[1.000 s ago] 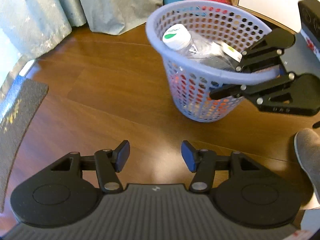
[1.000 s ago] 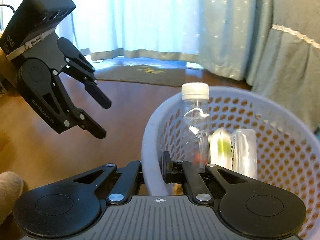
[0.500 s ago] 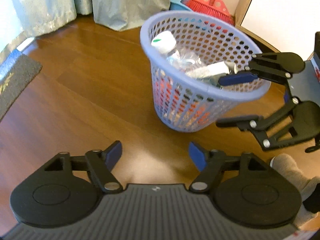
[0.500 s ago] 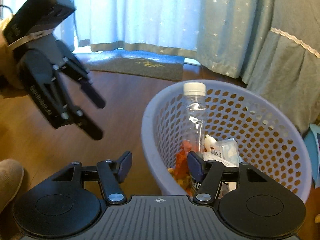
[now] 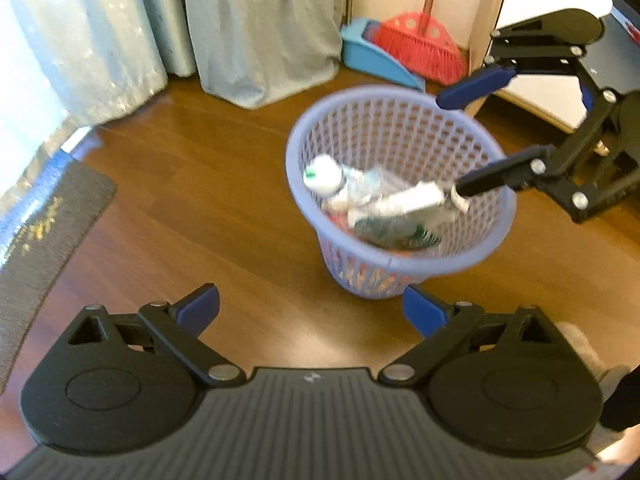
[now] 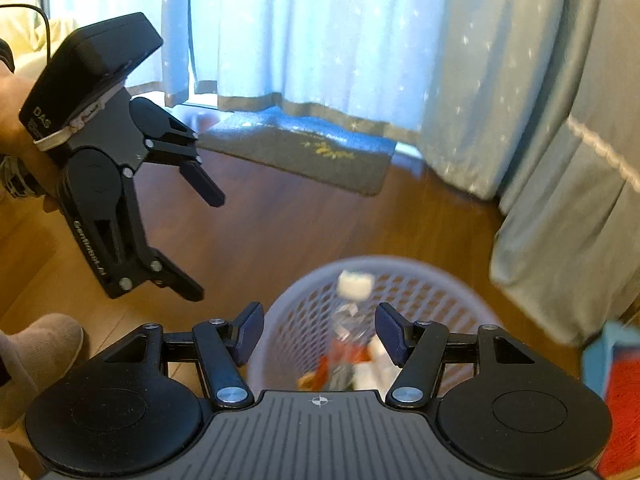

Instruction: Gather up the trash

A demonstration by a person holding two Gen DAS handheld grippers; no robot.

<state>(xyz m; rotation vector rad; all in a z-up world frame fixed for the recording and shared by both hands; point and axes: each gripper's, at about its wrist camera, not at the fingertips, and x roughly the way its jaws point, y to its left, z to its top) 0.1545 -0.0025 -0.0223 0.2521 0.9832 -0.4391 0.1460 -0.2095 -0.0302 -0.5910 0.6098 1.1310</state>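
A round lavender basket (image 5: 476,254) of perforated plastic, its wall a lattice of small holes under a smooth rolled rim, stands on a glossy brown wood floor (image 5: 208,200). Inside the basket lies the collected trash: a clear crinkled bottle (image 5: 352,180) with a white cap, a pale flat wrapper (image 5: 404,202) and what may be orange scraps lower down (motion blur softens the heap).

The left gripper (image 5: 310,306), matte black with blue rubber pads, hangs on the near side of the basket, its jaws having just been opening; they now stand spread wide with only bare floor and the basket's foot between them, gripping nothing. The right gripper (image 5: 464,142) hangs over the basket's far-right rim, one blue-tipped finger beyond the rim and the other finger's tip above the wrapper inside; whether it touches the wrapper cannot be told. In its own view the right gripper's (image 6: 320,332) jaws are parted and empty, the basket's mouth and bottle showing below in the gap between the pads.

Beyond the basket stand a red-bristled broom (image 5: 424,48) and blue dustpan (image 5: 376,60). Pale blue curtains (image 6: 320,32) hang behind, above a grey woven mat (image 6: 304,156).
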